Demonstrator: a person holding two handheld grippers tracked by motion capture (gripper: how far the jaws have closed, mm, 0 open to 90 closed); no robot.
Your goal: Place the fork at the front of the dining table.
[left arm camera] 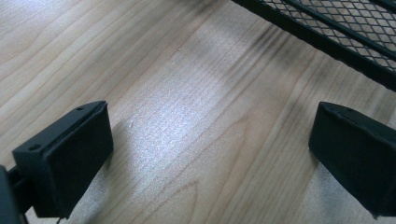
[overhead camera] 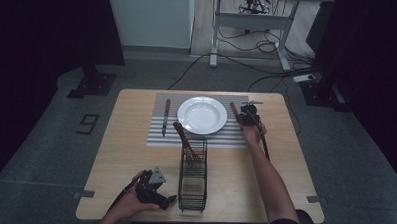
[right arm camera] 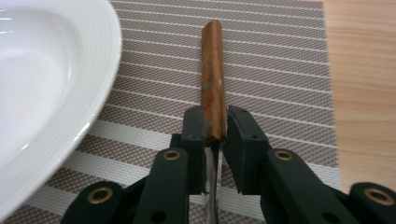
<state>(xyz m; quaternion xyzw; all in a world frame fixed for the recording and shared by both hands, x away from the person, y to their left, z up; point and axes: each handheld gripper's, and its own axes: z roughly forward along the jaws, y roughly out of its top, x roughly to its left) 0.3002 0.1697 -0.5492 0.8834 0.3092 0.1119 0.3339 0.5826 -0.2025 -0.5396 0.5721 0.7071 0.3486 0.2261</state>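
Our left gripper (overhead camera: 151, 188) rests by the basket (overhead camera: 193, 174), jaws apart. Our right gripper (right arm camera: 215, 133) pinches the wooden-handled utensil (right arm camera: 212, 79) on the mat (right arm camera: 280, 70) beside the plate (right arm camera: 51, 70). One more waits in the basket.

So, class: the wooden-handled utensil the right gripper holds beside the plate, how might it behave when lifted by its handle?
The utensil looks stiff, so it probably won't droop. The right gripper pinches its rounded handle near the metal end, so it might twist or slip. It lies close to the plate and could knock the rim.
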